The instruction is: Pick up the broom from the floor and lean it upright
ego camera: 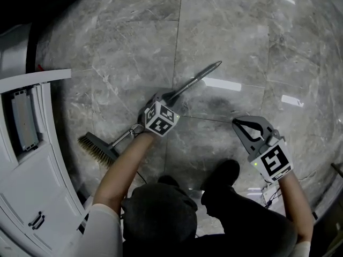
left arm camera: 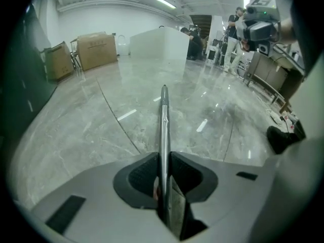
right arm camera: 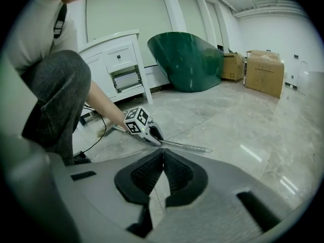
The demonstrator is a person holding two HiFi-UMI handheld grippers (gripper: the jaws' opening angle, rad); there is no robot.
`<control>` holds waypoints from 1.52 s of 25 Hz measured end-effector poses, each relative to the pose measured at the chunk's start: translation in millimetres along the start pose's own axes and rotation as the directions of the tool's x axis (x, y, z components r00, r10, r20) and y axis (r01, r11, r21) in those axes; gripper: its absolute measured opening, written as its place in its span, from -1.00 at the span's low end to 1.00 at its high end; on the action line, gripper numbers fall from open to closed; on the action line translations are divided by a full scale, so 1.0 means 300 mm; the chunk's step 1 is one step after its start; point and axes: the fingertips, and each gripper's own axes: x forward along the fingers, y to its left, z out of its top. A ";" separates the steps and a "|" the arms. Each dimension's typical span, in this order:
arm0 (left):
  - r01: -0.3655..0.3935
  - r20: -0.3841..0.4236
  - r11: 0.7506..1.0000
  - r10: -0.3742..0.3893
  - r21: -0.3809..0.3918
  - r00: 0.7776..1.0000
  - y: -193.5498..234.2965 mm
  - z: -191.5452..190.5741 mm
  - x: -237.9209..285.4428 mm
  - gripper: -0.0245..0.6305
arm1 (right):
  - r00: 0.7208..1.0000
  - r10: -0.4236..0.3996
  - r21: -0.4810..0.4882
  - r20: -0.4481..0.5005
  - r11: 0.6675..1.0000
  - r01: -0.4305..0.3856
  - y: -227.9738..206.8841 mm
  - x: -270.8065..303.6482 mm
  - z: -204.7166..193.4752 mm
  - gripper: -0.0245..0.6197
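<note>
The left tongs (left arm camera: 163, 176) are clamping the broom (ego camera: 197, 80), whose head seems to be lying on the floor (ego camera: 241, 36). The right tongs (right arm camera: 162, 161) are hovering closed, empty.

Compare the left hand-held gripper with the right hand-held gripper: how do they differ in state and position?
The left hand-held gripper is clamped on the broom handle; the right hand-held gripper is closed on nothing. The left hand-held gripper sits on the broom; the right hand-held gripper stands apart from it, off to one side. Both are grey and each carries a marker cube.
</note>
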 end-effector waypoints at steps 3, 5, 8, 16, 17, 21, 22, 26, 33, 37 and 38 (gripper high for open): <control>-0.022 0.066 1.000 0.023 -0.012 0.998 0.032 0.050 -0.091 -0.69 | 1.000 0.004 -0.015 0.007 1.000 -0.003 -0.013 0.004 0.022 -0.92; -0.047 0.112 0.999 0.049 -0.026 0.993 0.067 0.086 -0.169 -0.69 | 1.000 0.006 -0.021 0.008 1.000 -0.006 -0.028 0.009 0.042 -0.92; -0.087 0.172 0.995 0.094 -0.049 0.981 0.122 0.128 -0.299 -0.69 | 1.000 0.019 -0.035 0.007 0.999 -0.018 -0.033 0.020 0.084 -0.92; -0.194 0.324 0.977 0.212 -0.089 0.922 0.230 0.212 -0.654 -0.70 | 0.996 0.085 -0.174 0.009 0.981 -0.082 -0.022 0.069 0.278 -0.92; -0.217 0.338 0.971 0.237 -0.098 0.911 0.248 0.217 -0.696 -0.70 | 0.996 0.091 -0.190 0.012 0.978 -0.087 -0.020 0.074 0.308 -0.92; -0.305 0.392 0.941 0.339 -0.149 0.855 0.331 0.226 -0.864 -0.70 | 0.993 0.113 -0.259 0.026 0.960 -0.102 -0.009 0.076 0.416 -0.92; -0.324 0.404 0.932 0.363 -0.163 0.840 0.349 0.226 -0.906 -0.70 | 0.993 0.117 -0.270 0.030 0.957 -0.105 -0.005 0.073 0.439 -0.92; -0.381 0.446 0.898 0.441 -0.221 0.779 0.404 0.218 -1.066 -0.70 | 0.992 0.126 -0.272 0.028 0.955 -0.114 0.010 0.068 0.505 -0.92; -0.457 0.415 0.831 0.555 -0.318 0.721 0.427 0.191 -1.321 -0.70 | 0.988 0.135 -0.214 0.076 0.970 -0.117 0.079 0.026 0.639 -0.92; -0.506 0.394 0.774 0.630 -0.380 0.669 0.414 0.170 -1.501 -0.70 | 0.990 0.080 -0.119 0.117 0.991 -0.066 0.122 -0.048 0.706 -0.92; -0.518 0.384 0.759 0.648 -0.393 0.658 0.406 0.157 -1.538 -0.70 | 0.991 0.067 -0.102 0.113 0.993 -0.056 0.139 -0.067 0.715 -0.92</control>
